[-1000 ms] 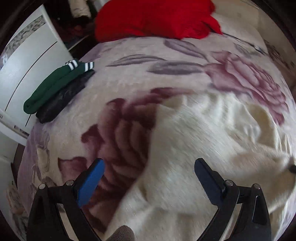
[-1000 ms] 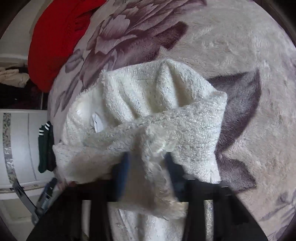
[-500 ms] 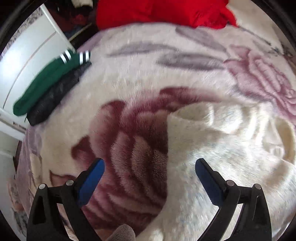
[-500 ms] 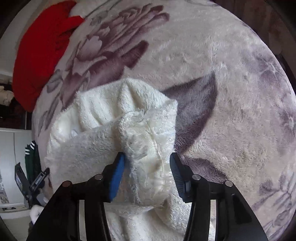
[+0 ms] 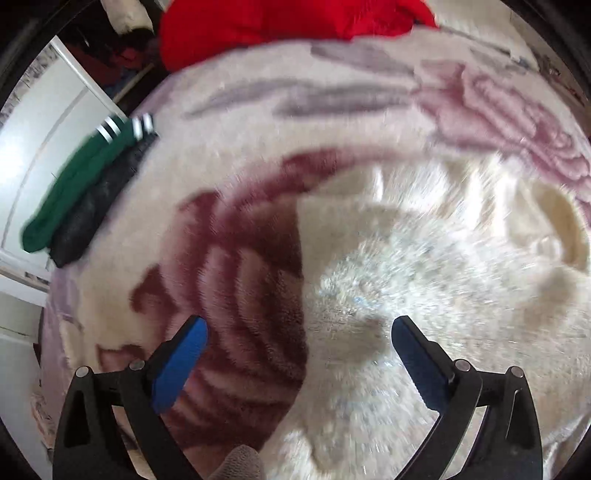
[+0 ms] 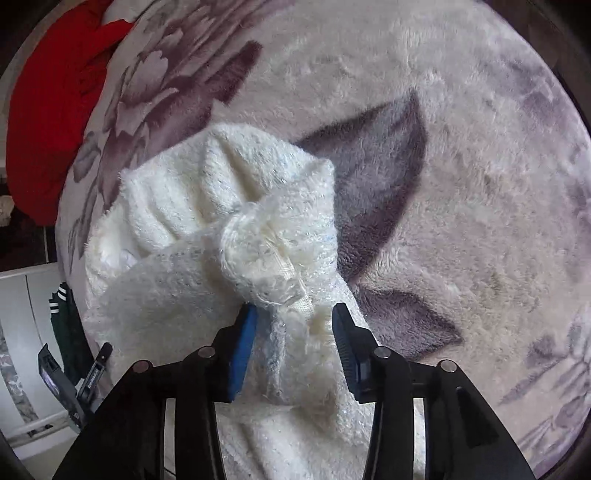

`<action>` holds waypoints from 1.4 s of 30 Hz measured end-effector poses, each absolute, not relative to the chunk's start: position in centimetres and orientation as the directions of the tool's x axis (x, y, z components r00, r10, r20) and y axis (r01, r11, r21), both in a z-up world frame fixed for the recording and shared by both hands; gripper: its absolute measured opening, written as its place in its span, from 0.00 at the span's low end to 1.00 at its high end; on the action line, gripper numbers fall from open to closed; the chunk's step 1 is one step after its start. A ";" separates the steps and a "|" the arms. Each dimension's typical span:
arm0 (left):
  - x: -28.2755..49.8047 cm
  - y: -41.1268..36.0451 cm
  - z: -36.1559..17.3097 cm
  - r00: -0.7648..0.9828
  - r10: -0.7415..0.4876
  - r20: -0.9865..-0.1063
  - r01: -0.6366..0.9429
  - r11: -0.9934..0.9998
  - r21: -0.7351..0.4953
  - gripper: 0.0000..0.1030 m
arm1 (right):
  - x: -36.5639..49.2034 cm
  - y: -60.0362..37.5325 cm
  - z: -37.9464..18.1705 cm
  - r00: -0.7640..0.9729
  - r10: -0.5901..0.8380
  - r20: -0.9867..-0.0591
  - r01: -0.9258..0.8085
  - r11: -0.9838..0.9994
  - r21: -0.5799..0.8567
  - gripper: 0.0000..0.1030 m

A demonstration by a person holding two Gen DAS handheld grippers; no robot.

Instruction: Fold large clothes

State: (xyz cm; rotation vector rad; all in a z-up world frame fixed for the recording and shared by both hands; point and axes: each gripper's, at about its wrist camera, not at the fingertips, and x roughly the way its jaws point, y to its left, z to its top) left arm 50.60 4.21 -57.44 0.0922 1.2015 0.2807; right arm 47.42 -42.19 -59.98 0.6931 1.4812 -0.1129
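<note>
A fluffy cream sweater (image 5: pixel 424 266) lies bunched on a flower-patterned blanket (image 5: pixel 258 122). My left gripper (image 5: pixel 297 341) is open and empty, hovering just above the sweater's left edge. In the right wrist view my right gripper (image 6: pixel 293 326) has its jaws partly closed around a gathered fold of the cream sweater (image 6: pixel 221 229), with the fabric held between the blue pads (image 6: pixel 242 347) and lifted off the blanket (image 6: pixel 461 110).
A red garment (image 5: pixel 280 26) lies at the far end of the bed, also visible in the right wrist view (image 6: pixel 48 103). Folded green (image 5: pixel 77 184) and black (image 5: pixel 96 214) clothes lie at the bed's left edge beside a white cabinet (image 5: pixel 40 122).
The left gripper moved closer over the sweater's left edge, still open. The right gripper stayed clamped on the fold, with its jaws slightly wider, while the view shifted over the blanket.
</note>
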 end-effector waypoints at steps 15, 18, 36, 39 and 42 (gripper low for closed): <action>59.8 -4.1 -59.3 0.397 0.409 -0.821 0.046 0.885 0.463 1.00 | 64.1 -29.4 -62.4 -0.123 0.271 -0.955 0.206 0.948 0.243 0.49; 59.4 -3.7 -58.9 0.404 0.390 -0.827 0.043 0.895 0.443 1.00 | 63.7 -29.8 -62.9 -0.150 0.244 -0.958 0.221 0.953 0.208 0.45; 55.7 -1.3 -55.4 0.424 0.332 -0.843 -0.067 0.939 0.337 1.00 | 54.6 -44.0 -51.3 0.046 0.088 -0.995 0.346 0.933 0.098 0.81; 56.6 -2.4 -55.4 0.436 0.336 -0.835 -0.044 0.935 0.353 1.00 | 58.4 -38.8 -52.4 0.048 0.306 -0.951 0.328 0.894 0.304 0.81; 57.9 -3.8 -56.9 0.417 0.329 -0.847 -0.001 0.932 0.361 1.00 | 61.4 -33.9 -56.5 -0.029 0.412 -0.911 0.345 0.860 0.377 0.80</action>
